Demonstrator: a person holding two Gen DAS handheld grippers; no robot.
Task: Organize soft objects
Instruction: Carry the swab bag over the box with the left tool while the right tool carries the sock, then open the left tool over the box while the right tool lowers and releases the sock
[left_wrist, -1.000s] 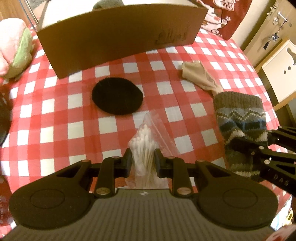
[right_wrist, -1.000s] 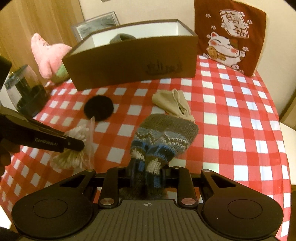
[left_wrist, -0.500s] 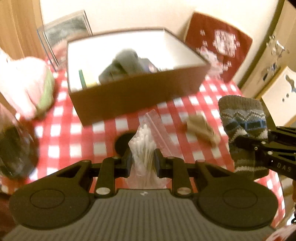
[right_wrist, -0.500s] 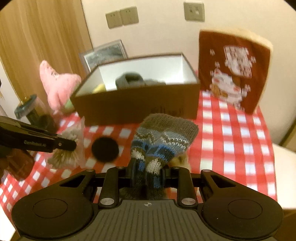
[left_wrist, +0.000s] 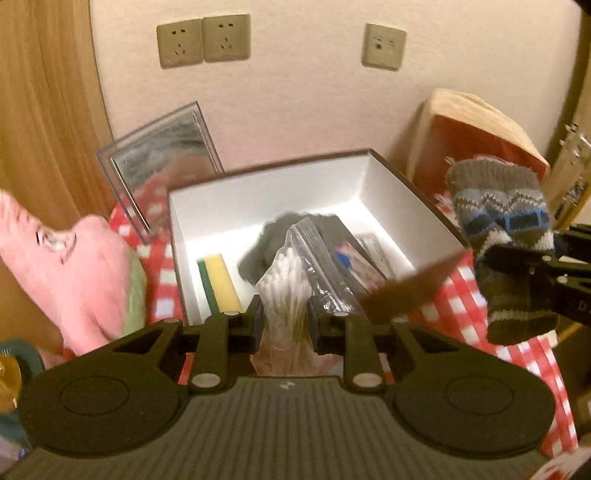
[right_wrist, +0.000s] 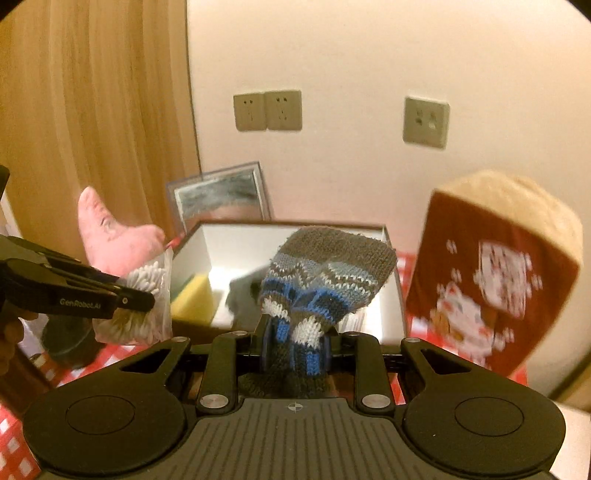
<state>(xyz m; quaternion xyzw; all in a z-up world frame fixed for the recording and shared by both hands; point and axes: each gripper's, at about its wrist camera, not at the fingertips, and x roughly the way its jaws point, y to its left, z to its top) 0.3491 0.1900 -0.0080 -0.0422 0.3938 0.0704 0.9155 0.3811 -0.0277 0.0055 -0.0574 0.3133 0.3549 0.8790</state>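
Observation:
My left gripper (left_wrist: 284, 317) is shut on a clear bag of cotton swabs (left_wrist: 286, 284) and holds it in the air just in front of the brown box (left_wrist: 369, 173). My right gripper (right_wrist: 295, 350) is shut on a knitted grey-and-blue sock (right_wrist: 325, 266), also raised before the box (right_wrist: 388, 295). The sock (left_wrist: 498, 218) and right gripper show at the right of the left wrist view; the swab bag (right_wrist: 147, 295) shows at the left of the right wrist view. Inside the white-lined box lie a yellow-green sponge (left_wrist: 218, 280), a dark grey cloth (left_wrist: 269, 243) and flat packets.
A pink plush toy (left_wrist: 81, 273) lies left of the box. A framed mirror (left_wrist: 166, 155) leans on the wall behind it. A red cat-print cushion (right_wrist: 498, 273) stands to the right. A dark jar (right_wrist: 66, 339) stands at left on the red checked tablecloth (left_wrist: 461, 310).
Both grippers have lifted their loads off the table and moved up and toward the box; the view now looks down into the box and at the wall.

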